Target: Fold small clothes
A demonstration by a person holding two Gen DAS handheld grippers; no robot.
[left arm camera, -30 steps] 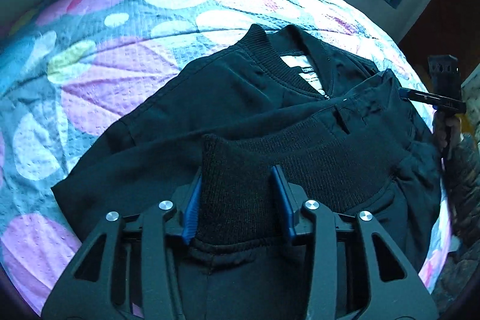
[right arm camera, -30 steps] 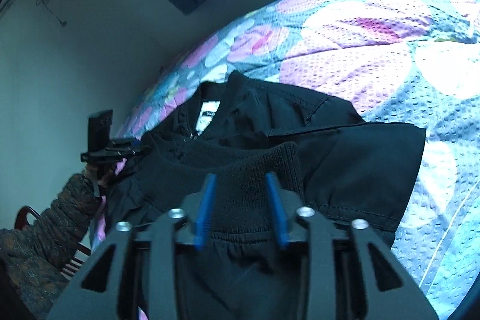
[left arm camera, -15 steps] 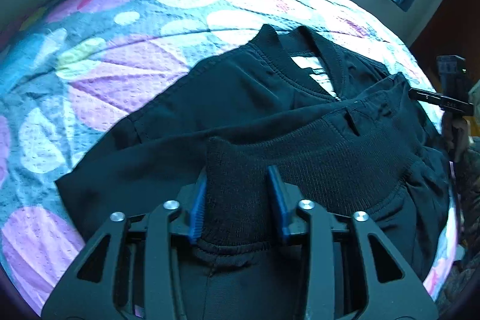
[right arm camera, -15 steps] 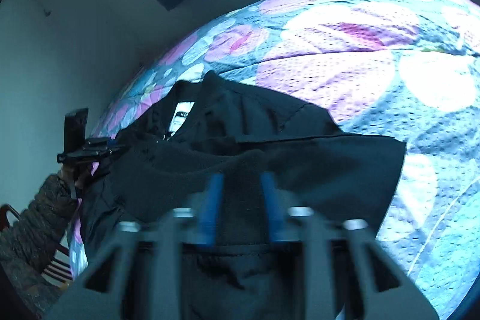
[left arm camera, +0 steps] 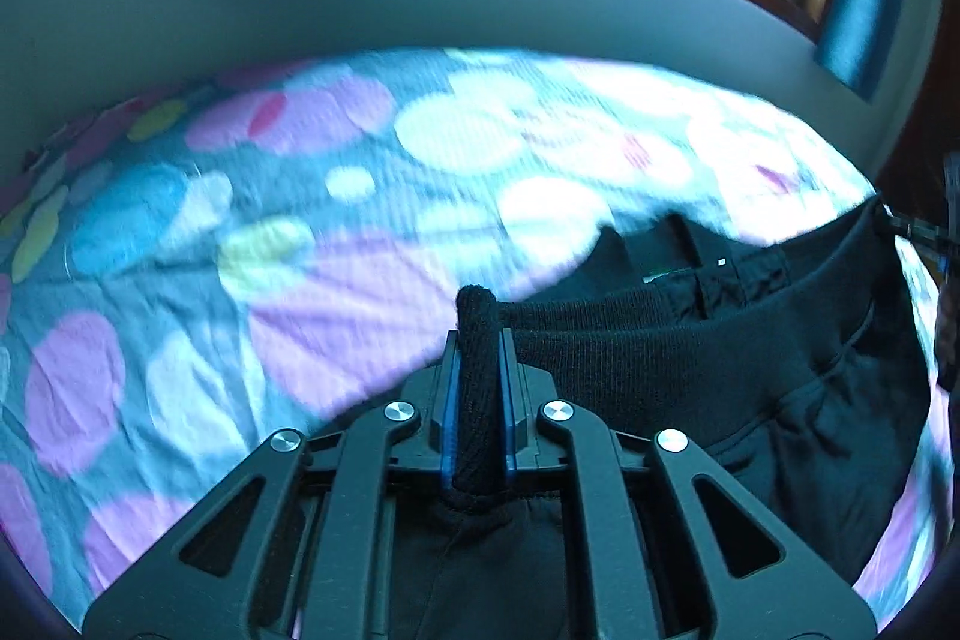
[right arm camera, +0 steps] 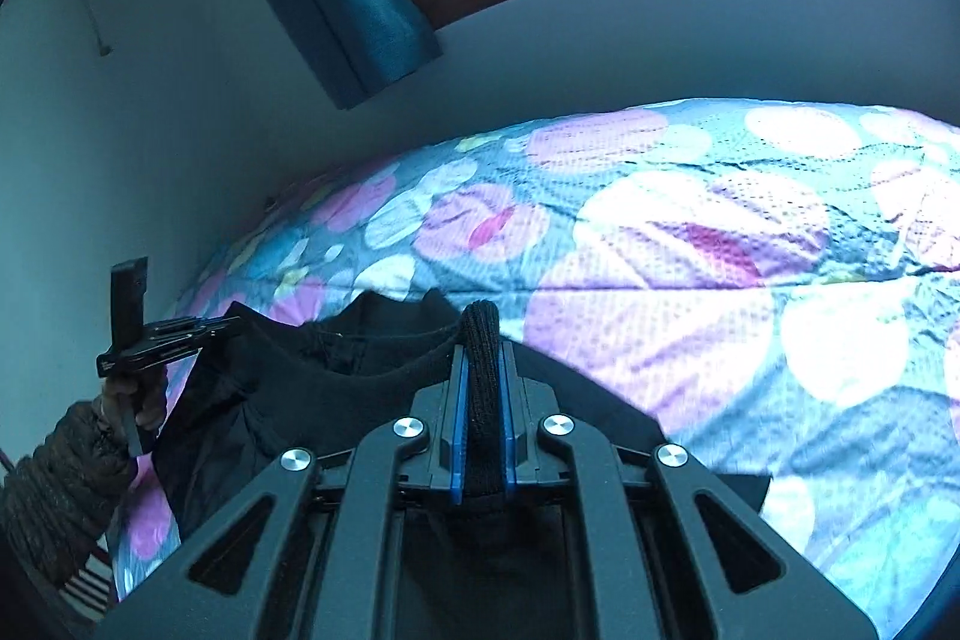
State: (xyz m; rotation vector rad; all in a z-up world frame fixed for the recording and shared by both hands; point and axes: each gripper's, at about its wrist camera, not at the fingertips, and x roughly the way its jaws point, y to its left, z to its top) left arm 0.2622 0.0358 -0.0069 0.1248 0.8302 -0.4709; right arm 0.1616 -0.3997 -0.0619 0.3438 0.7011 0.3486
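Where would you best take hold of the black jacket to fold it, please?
By the ribbed hem band, at its two ends, coming from the near edge. It is thick and bunches between the pads; the left gripper and right gripper have just closed on it there.

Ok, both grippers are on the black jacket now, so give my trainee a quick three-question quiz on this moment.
1. True or false: the left gripper is pinching the ribbed hem of the black jacket.
2. What is clamped between the right gripper pads? A) the floral bedspread B) the jacket's ribbed hem C) nothing
3. Fill in: the jacket sits over a floral ____.

Key: 1 true; 2 B; 3 bedspread.
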